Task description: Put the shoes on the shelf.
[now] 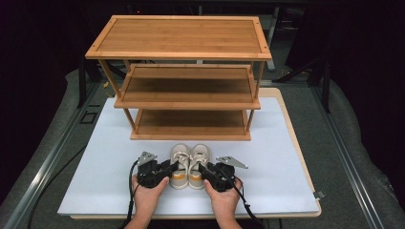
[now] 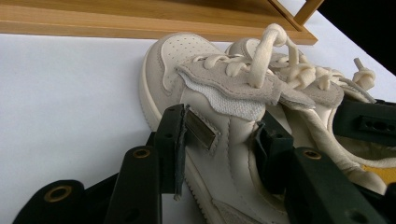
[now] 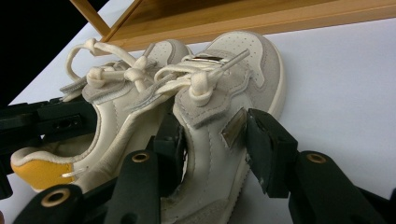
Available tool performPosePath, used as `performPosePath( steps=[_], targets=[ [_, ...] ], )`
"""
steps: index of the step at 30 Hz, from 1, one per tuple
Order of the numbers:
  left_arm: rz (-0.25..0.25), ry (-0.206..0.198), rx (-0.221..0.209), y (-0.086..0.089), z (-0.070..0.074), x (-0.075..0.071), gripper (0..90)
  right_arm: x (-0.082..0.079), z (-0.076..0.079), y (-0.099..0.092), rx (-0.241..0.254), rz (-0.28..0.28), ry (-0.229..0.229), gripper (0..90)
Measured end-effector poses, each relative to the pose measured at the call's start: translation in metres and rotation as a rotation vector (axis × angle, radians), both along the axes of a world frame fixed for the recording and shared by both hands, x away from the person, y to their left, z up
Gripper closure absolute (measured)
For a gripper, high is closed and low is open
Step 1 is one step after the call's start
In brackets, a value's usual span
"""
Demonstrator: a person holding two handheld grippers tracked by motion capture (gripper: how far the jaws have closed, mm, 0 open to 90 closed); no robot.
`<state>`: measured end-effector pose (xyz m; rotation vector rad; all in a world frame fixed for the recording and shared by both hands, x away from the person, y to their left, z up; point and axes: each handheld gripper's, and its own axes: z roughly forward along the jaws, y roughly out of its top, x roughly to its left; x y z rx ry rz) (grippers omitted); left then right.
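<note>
A pair of cream sneakers stands side by side on the white board [image 1: 102,167], toes toward the wooden rack [image 1: 181,36]. My left gripper [image 1: 173,168] is shut on the left shoe [image 1: 180,160]. In the left gripper view, one jaw presses that left shoe [image 2: 187,60] from outside and the other sits inside the opening. My right gripper [image 1: 203,170] is shut on the right shoe [image 1: 199,157] in the same way. The right gripper view shows its jaws clamping the side wall of the right shoe [image 3: 252,60]. Both shoes rest on the board.
The three-shelf rack has bare shelves, and its bottom shelf [image 1: 191,125] lies just beyond the toes. The board's front edge [image 1: 191,213] runs close to the hands. Dark floor and metal rails [image 1: 52,157] flank the table.
</note>
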<state>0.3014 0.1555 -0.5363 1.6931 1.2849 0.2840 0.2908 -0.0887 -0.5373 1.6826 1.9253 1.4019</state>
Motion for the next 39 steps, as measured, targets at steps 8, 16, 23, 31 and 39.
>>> performPosePath(
  steps=[8, 16, 23, 31, 39],
  targets=[
    [0.004, 0.001, -0.002, 0.0, 0.0, -0.001, 60.1, 0.0, 0.0, 0.002, -0.003, -0.004, -0.015, 58.1],
    [0.018, -0.002, -0.02, 0.0, 0.0, -0.002, 60.1, 0.0, 0.0, 0.001, 0.0, -0.013, -0.006, 57.9],
    [0.026, -0.007, -0.027, 0.0, -0.001, -0.003, 60.2, -0.003, -0.003, 0.003, 0.032, -0.047, -0.021, 58.9],
    [0.025, -0.008, -0.039, 0.001, 0.002, -0.003, 60.2, -0.003, -0.002, 0.001, 0.048, -0.056, -0.024, 59.0],
    [0.02, -0.023, -0.036, 0.001, 0.012, -0.003, 60.2, -0.004, 0.008, 0.002, 0.038, -0.055, -0.041, 58.9]
  ],
)
